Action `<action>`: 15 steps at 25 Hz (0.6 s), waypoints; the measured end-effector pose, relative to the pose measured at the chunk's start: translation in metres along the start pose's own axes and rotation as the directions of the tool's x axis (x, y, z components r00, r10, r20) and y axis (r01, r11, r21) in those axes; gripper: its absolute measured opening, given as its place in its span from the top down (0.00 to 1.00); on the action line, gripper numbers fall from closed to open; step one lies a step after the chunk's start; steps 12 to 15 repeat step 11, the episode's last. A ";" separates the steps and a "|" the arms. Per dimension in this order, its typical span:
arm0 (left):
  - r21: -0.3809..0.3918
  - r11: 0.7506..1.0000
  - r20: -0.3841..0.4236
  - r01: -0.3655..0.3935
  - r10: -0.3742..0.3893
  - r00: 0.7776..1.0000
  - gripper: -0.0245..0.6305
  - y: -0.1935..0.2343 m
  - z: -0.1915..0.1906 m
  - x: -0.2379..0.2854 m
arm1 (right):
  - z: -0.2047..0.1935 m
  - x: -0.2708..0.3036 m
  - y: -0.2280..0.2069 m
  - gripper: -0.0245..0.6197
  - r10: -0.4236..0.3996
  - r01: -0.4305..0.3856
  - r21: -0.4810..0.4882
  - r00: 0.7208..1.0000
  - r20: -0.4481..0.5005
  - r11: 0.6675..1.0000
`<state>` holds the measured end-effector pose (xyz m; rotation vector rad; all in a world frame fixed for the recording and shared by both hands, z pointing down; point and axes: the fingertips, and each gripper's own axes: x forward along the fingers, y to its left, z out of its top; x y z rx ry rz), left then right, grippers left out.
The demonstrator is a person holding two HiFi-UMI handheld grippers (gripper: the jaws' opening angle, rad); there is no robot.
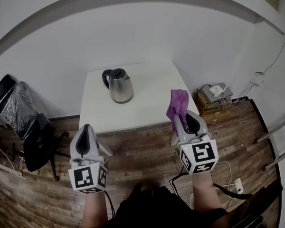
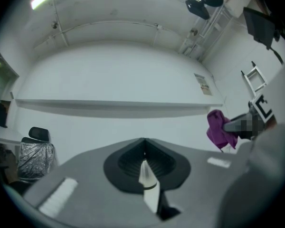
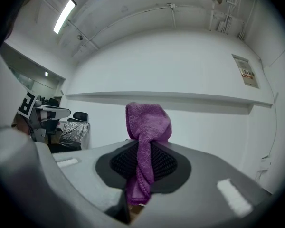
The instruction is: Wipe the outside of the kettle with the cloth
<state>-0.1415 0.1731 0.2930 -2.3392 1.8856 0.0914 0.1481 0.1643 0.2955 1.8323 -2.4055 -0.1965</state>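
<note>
My left gripper (image 1: 87, 129) is shut and empty. Ahead, the table (image 1: 147, 112) carries the kettle (image 1: 119, 85), upright, well apart from my right gripper (image 1: 179, 121), whose jaws pinch the cloth (image 1: 177, 103). I have the cloth in hand, but I judge the wiping itself has not begun.

Purple cloth (image 1: 177, 103), silver kettle (image 1: 120, 88) with black handle (image 1: 106, 78), white table (image 1: 149, 106).

Left tongs (image 1: 87, 127) closed and empty, right tongs (image 1: 178, 120) clamped around cloth (image 1: 177, 102).
</note>
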 end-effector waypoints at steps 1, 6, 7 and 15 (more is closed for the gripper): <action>0.002 1.000 0.000 0.006 -0.006 1.000 0.96 -0.001 0.000 0.001 | -0.001 0.000 -0.001 0.87 -0.007 0.007 0.001 1.000 -0.003 1.000; 0.005 1.000 0.005 0.021 -0.021 1.000 0.96 -0.007 0.000 0.007 | -0.004 0.005 -0.007 0.87 -0.016 0.016 0.002 1.000 -0.020 1.000; 0.007 1.000 0.001 0.022 -0.022 1.000 0.96 -0.008 0.000 0.007 | -0.005 0.005 -0.008 0.87 -0.015 0.015 0.002 1.000 -0.023 1.000; 0.007 1.000 -0.012 0.023 -0.023 1.000 0.96 -0.012 -0.002 0.010 | -0.006 0.005 -0.014 0.87 -0.017 0.017 0.000 0.999 -0.030 1.000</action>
